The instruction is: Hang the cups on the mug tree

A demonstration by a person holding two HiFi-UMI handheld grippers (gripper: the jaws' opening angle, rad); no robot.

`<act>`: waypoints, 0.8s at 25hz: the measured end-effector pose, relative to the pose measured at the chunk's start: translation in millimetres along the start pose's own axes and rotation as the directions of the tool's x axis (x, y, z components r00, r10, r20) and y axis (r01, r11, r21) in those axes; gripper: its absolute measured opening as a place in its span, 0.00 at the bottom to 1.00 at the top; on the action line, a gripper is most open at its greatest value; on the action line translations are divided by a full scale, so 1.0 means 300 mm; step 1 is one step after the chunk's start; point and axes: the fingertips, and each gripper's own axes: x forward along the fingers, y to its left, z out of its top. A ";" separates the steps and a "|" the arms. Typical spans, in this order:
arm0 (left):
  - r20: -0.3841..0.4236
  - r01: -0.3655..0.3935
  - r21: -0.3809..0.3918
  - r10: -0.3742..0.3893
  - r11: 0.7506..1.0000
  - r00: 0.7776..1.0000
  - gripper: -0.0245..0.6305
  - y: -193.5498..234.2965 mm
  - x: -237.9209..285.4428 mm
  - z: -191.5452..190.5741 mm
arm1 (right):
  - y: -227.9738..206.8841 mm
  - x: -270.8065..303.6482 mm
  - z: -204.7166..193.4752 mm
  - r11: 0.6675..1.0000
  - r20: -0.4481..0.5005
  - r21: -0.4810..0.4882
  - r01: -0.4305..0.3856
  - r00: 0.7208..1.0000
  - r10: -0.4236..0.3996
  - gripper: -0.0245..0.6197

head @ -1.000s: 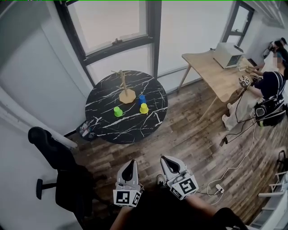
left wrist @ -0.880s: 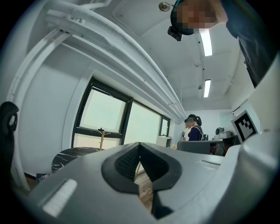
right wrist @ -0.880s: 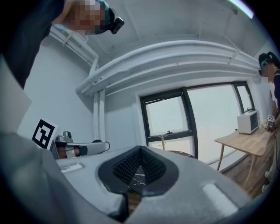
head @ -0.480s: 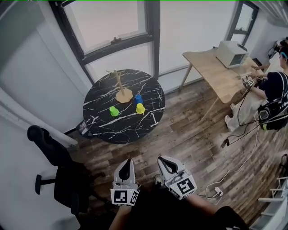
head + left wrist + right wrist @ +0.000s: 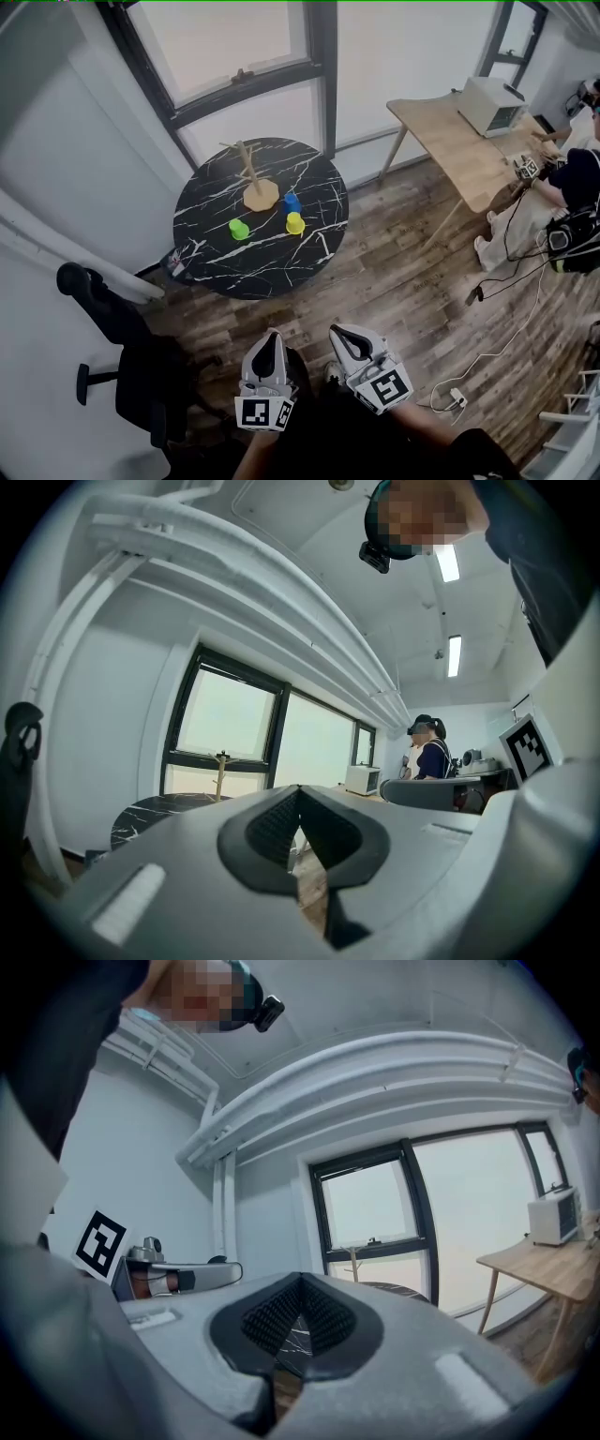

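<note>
A round black marble table [image 5: 225,272] stands by the window. On it are a wooden mug tree [image 5: 253,178] and three upturned cups: green [image 5: 239,229], yellow [image 5: 295,223] and blue [image 5: 292,202]. My left gripper [image 5: 272,339] and right gripper [image 5: 339,334] are low in the head view, over the wood floor and well short of the table. Both are shut with nothing between the jaws. The left gripper view shows the mug tree [image 5: 221,775] far off past the left gripper [image 5: 300,789]; the right gripper view shows the mug tree [image 5: 354,1265] beyond the right gripper [image 5: 300,1279].
A black office chair [image 5: 122,347] stands at the left, near the white wall. A wooden desk [image 5: 459,141] with a white appliance [image 5: 492,103] is at the right, where a seated person [image 5: 562,206] works. Cables [image 5: 487,347] trail over the floor at right.
The table and cups have shifted slightly in the head view as I move. Both grippers stay shut and side by side, a little lower in the picture than half a second ago.
</note>
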 end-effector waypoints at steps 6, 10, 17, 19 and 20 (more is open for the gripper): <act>0.002 0.043 -0.021 -0.043 0.999 0.999 0.04 0.078 0.095 -0.002 | -0.029 0.109 -0.015 0.999 -0.013 -0.008 0.031 0.999 -0.031 0.04; 0.002 0.068 -0.020 -0.068 0.998 0.998 0.04 0.156 0.174 0.020 | -0.057 0.224 -0.017 0.998 -0.031 -0.010 0.054 0.998 -0.054 0.04; -0.018 0.103 -0.037 -0.104 0.994 0.994 0.04 0.345 0.328 0.036 | -0.114 0.459 -0.041 0.993 -0.067 -0.016 0.116 0.991 -0.117 0.04; -0.021 0.120 -0.041 -0.121 0.992 0.992 0.04 0.388 0.372 0.051 | -0.130 0.518 -0.045 0.991 -0.081 -0.021 0.130 0.988 -0.131 0.04; -0.022 0.129 -0.044 -0.130 0.991 0.991 0.04 0.409 0.393 0.058 | -0.137 0.546 -0.046 0.991 -0.085 -0.023 0.134 0.987 -0.136 0.04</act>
